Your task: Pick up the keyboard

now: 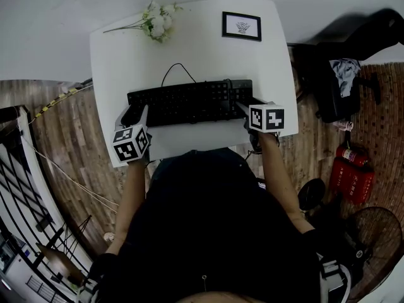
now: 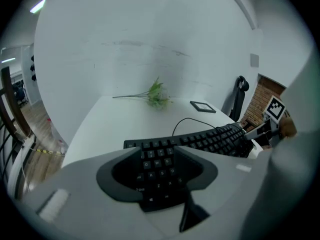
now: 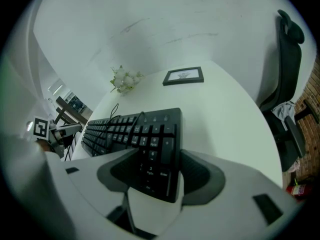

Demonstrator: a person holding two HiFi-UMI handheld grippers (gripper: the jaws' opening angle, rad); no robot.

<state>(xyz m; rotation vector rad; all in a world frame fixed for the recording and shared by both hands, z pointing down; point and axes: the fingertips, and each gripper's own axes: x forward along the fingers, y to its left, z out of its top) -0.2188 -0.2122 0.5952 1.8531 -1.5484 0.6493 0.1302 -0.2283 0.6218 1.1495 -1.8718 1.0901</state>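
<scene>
A black keyboard [image 1: 189, 103] lies flat on the white table [image 1: 120, 55], its cable [image 1: 177, 70] looping off the far edge. My left gripper [image 1: 134, 113] is at its left end; in the left gripper view the jaws [image 2: 159, 151] stand apart with the left-hand keys [image 2: 157, 156] showing between them and no pad pressing. My right gripper [image 1: 245, 109] is at the right end. In the right gripper view it [image 3: 150, 154] is open, the number-pad corner [image 3: 160, 149] lies between the jaws, and the keyboard's right edge runs close along the right pad.
A spray of white flowers [image 1: 156, 23] and a framed picture [image 1: 241, 26] lie at the table's far side. Right of the table stand a dark chair with clothes [image 1: 338, 81], red fire extinguishers [image 1: 350, 169] and a fan [image 1: 375, 238]. The person's body fills the near side.
</scene>
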